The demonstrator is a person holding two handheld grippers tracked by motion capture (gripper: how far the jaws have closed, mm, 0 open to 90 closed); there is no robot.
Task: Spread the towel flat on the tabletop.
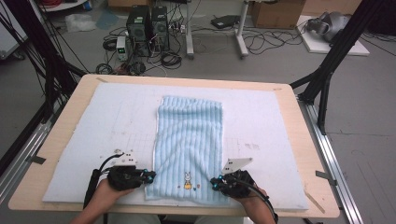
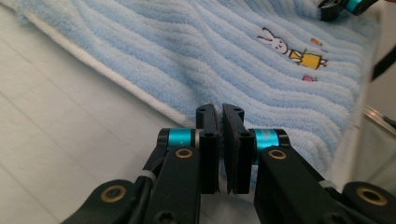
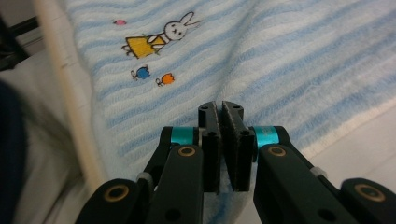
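Hand-held gripper [image 1: 150,176] on the left and hand-held gripper [image 1: 215,182] on the right each clench a near corner of the blue rabbit towel [image 1: 189,140], lying flat mid-frame on the white-padded counter [image 1: 261,126]; the fold itself looks not yet begun.

Fluffy ribbed terry towel [image 1: 189,144] on a matt white foam mat [image 1: 266,126].

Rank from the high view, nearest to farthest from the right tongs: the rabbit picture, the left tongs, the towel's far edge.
From the right tongs:
1. Rabbit picture, just to their left.
2. Left tongs, across the towel's near end.
3. Towel's far edge, up the table.
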